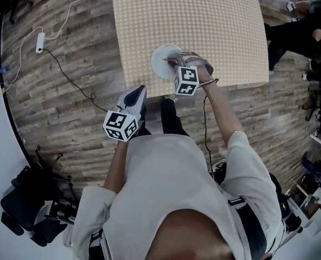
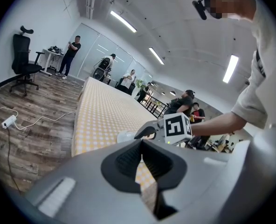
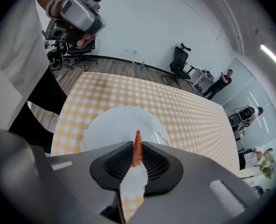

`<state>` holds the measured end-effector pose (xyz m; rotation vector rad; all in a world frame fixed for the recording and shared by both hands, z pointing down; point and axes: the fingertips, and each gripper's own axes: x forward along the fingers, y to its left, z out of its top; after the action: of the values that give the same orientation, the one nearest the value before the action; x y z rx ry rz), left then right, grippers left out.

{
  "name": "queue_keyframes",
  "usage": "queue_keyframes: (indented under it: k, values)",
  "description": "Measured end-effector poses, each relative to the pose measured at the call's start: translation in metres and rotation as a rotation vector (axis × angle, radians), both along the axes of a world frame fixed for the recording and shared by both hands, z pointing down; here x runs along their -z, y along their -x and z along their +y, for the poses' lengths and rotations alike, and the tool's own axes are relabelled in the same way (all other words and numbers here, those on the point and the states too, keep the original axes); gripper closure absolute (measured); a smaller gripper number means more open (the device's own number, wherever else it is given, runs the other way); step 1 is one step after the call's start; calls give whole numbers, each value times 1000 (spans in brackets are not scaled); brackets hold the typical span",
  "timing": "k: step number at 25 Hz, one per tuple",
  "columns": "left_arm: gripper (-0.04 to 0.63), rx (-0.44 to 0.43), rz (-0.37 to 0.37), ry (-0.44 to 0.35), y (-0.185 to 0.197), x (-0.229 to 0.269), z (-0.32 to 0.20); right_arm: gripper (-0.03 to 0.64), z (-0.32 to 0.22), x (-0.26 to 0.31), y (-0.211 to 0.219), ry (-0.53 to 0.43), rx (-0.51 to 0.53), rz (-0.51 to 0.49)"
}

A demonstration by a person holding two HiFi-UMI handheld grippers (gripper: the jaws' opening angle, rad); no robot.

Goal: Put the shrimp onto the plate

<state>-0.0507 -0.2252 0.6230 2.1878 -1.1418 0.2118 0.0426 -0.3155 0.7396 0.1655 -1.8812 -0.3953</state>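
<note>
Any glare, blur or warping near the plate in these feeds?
Right gripper view: even light, shrimp sharp over the plate, dark corners, bowed table edges. Head view: plate small, low contrast, floor planks curve. Left gripper view: bright ceiling strips, left tool close-up soft.

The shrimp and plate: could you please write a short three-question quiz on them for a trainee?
1. True or false: the right tongs grip the shrimp.
2. In the right gripper view, what lies behind the shrimp? A) floor B) white plate C) chair
3. Fill in: the tablecloth has a ____ pattern.
Key: 1 true; 2 B; 3 checked.
</note>
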Motion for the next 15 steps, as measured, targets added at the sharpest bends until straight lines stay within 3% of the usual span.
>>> queue_keyframes:
  k: [15]
  values:
    - [584,22,4,7,8,-2,0,545,-5,-1,3,72,-109,-90]
